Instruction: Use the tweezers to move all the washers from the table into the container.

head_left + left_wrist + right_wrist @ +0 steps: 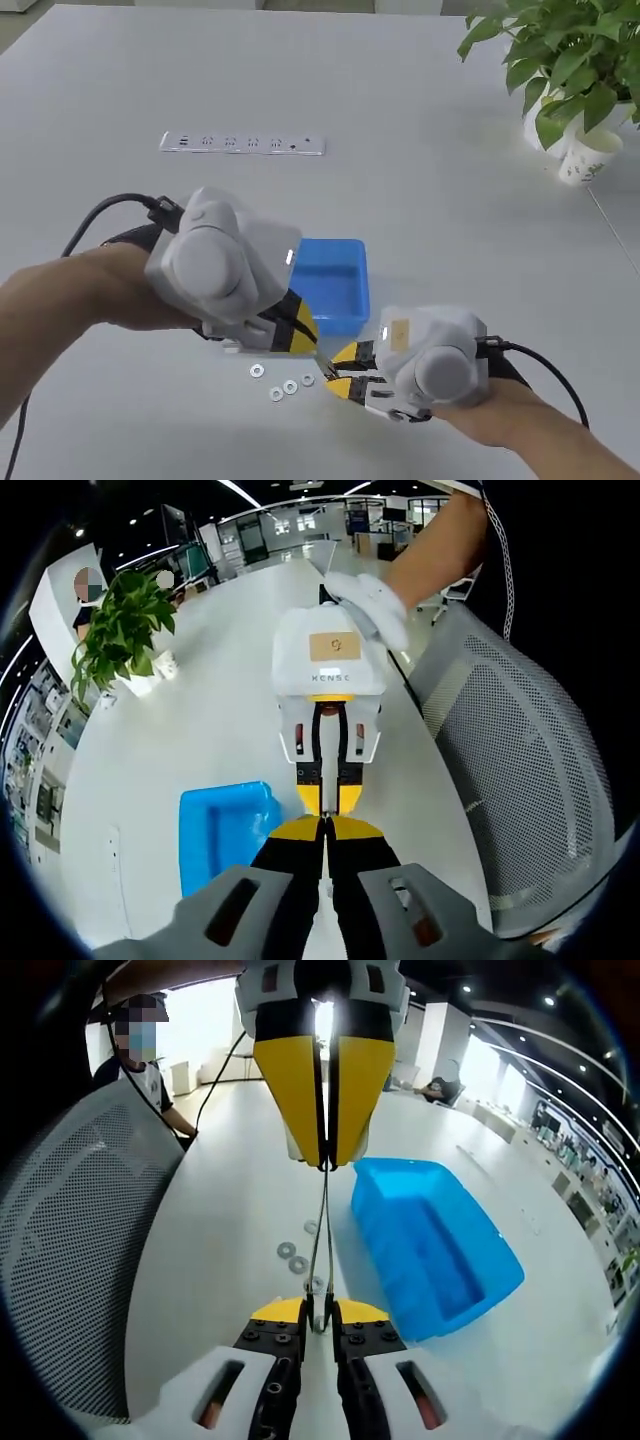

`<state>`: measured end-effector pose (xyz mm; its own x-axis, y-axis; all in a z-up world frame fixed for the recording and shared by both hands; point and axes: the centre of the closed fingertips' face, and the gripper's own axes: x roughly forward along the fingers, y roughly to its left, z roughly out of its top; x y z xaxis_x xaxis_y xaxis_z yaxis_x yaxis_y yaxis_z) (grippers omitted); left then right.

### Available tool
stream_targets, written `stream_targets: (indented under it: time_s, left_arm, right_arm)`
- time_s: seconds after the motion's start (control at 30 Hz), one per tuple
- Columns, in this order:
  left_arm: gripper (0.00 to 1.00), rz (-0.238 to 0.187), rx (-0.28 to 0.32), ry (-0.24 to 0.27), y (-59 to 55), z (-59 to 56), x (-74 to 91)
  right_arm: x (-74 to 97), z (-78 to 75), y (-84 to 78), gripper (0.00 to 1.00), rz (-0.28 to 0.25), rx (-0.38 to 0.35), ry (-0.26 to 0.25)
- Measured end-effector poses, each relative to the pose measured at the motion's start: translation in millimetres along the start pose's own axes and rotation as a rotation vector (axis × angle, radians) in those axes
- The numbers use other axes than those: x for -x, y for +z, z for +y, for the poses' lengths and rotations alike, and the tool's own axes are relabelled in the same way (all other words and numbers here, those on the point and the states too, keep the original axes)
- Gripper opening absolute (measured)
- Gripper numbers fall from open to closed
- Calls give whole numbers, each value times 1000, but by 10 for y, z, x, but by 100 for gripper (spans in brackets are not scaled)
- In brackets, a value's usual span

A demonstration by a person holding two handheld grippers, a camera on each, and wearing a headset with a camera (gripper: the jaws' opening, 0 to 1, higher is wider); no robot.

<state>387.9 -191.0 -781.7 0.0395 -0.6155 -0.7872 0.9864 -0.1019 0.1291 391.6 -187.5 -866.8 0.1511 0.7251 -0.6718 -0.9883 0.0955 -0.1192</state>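
Four small flat metal washers point(290, 387) lie loose on the pale grey table point(430, 210), just in front of the shallow blue plastic container point(345, 318) and outside it. We hold the thin metal tweezers point(322, 1222) stretched between our two grippers. The left gripper point(298, 335) has its yellow-tipped jaws pinched together on one end, and the right gripper point(337, 372) clamps the other end. The tweezers run over the washers beside the container's near wall; we cannot tell whether they touch any. Farther back lie a white power strip point(242, 143) and a leafy green potted plant point(560, 60).
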Motion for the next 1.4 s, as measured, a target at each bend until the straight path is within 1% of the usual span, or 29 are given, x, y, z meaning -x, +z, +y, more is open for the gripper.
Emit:
stream_targets:
  time_s: [0.2, 0.27, 0.43, 0.5, 0.73, 0.9, 1.03, 1.07, 1.1, 1.23, 1.4]
  left_arm:
    - [4, -2, -9, -3, 40, -4, 17]
    - [4, 0, -10, -1, 39, 1, 25]
    - [4, 6, -15, -2, 26, 3, 4]
    - [4, -4, -6, -4, 44, 9, -6]
    - [5, -15, -7, -1, 84, 43, -27]
    - [5, -21, -4, -1, 100, 67, -40]
    - [5, -26, -2, -5, 117, 77, -55]
    - [5, -12, -6, -12, 94, 64, -75]
    - [5, -31, -5, -9, 131, 79, -76]
    - [5, -36, -2, -12, 157, 91, -93]
    - [5, -51, -12, -13, 197, 95, -116]
  right_arm:
    - [12, -1, 29, 12, -6, 4, -3]
    - [5, -2, 38, 12, -11, 3, -3]
    - [-16, -2, 22, 12, -4, 4, 0]
    - [-18, 2, 17, 12, -4, -2, 1]
    - [-3, -7, 10, 12, -2, -12, 0]
    - [19, -17, 42, 13, -14, -24, -4]
    - [44, -34, 80, 13, -32, -46, -10]
    - [48, -37, 86, 13, -34, -55, -9]
    - [47, -35, 83, 13, -32, -55, -9]
    - [54, -38, 69, 12, -30, -70, -9]
    - [64, -45, 58, 12, -28, -77, -13]
